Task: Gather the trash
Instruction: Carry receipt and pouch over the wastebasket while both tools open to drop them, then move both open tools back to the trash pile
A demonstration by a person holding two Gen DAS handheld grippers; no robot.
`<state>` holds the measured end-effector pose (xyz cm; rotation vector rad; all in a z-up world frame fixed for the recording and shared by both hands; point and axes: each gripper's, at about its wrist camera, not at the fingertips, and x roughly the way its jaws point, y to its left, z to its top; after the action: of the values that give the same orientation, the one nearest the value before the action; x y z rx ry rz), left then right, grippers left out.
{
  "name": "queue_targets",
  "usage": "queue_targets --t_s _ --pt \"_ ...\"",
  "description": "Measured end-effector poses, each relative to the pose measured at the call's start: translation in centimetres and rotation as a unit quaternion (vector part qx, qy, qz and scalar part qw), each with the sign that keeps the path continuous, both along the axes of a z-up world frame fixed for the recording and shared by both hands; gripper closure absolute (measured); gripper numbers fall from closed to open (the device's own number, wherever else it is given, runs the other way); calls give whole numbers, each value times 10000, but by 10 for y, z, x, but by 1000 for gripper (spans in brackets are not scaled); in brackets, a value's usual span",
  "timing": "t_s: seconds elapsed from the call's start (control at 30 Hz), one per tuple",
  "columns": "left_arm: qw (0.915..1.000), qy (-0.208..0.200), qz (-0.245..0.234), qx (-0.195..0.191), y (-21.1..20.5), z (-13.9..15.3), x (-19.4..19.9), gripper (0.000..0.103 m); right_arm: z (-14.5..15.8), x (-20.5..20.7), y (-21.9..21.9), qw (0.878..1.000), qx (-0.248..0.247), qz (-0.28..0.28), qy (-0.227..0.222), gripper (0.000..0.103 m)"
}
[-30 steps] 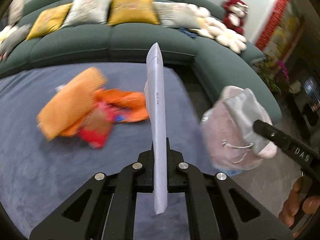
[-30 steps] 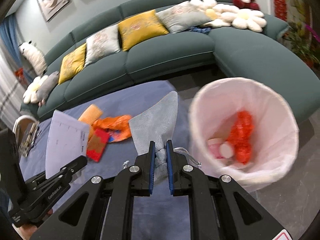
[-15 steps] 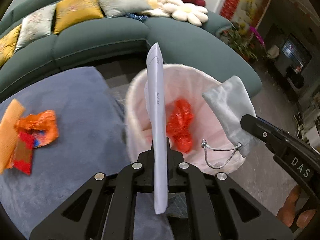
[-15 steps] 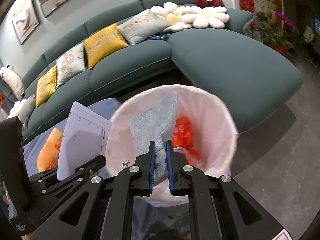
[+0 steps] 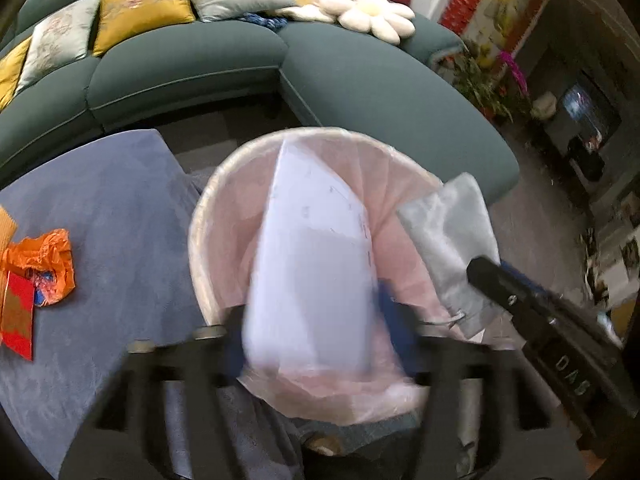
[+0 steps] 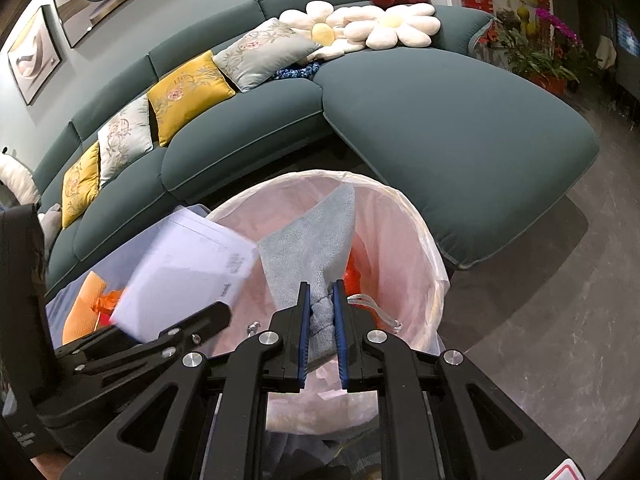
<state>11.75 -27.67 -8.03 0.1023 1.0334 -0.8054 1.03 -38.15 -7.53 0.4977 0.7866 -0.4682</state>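
Note:
A round trash bin (image 5: 208,216) with a pink liner stands on the floor by the rug; it also shows in the right wrist view (image 6: 420,240). My left gripper (image 5: 316,320) is open over the bin, and a white paper sheet (image 5: 312,264) is loose between its spread fingers, tipping into the bin; the sheet also shows in the right wrist view (image 6: 188,272). My right gripper (image 6: 321,312) is shut on a grey drawstring pouch (image 6: 316,248) held over the bin's mouth; the pouch also shows in the left wrist view (image 5: 452,248). Red trash (image 6: 352,272) lies inside the bin.
Orange wrapper (image 5: 40,264), a red packet (image 5: 16,316) and an orange ribbed piece (image 6: 84,304) lie on the blue-grey rug (image 5: 112,208). A green curved sofa (image 6: 440,120) with cushions runs behind the bin. Potted plants (image 6: 532,52) stand at the right.
The left gripper's fingers have spread apart and let go of the paper, which now tips flat into the bin. Both grippers have moved closer over the bin. The right gripper still holds the pouch.

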Motion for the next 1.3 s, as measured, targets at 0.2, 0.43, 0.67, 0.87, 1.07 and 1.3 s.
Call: queue_targets --t_s 0.2,0.43,0.67,0.87,1.07,1.3 --pt "9998 -119 178 -16 7 5 5 36 3 6 1 9999 -48 60 -69 82" --pt "9986 -290 433 38 27 9 5 29 8 11 3 9999 -56 57 -129 71" --pt "9972 -405 627 59 56 16 6 28 16 16 23 9996 -139 201 -137 67" --pt "9939 -463 996 119 98 17 13 26 26 33 57 9983 -219 522 -145 64" --pt "9879 -580 1424 212 155 17 22 21 26 59 109 9954 -151 938 -119 62" --pt "9780 -664 1944 363 231 12 39 15 21 94 174 9893 -125 1456 -10 61"
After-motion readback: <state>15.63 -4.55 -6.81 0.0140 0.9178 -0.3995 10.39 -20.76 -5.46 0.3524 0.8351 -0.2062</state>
